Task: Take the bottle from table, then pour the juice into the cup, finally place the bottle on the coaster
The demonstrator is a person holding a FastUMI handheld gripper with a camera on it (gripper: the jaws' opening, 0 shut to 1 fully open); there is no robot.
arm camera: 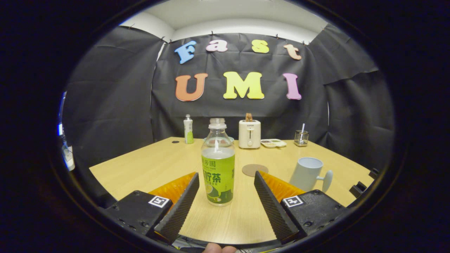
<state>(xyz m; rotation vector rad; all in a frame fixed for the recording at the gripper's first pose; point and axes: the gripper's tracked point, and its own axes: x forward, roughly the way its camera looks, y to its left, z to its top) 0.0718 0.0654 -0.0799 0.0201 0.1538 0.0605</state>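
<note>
Approaching: gripper [225, 189] spread apart, bottle [218, 168] between its fingers, untouched.
Handling: uncapped, likely light, slippery; grasp labelled midsection.
Cup [307, 173]: right of bottle.

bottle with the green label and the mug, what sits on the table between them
In the gripper view, a round coaster lies flat on the table between the bottle and the mug, touching neither. The open hand-held gripper flanks the bottle.

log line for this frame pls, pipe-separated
phase: pre-grasp | gripper: jaws open, bottle between them, untouched | bottle: upright on table, uncapped | cup, coaster: beyond jaws
</note>
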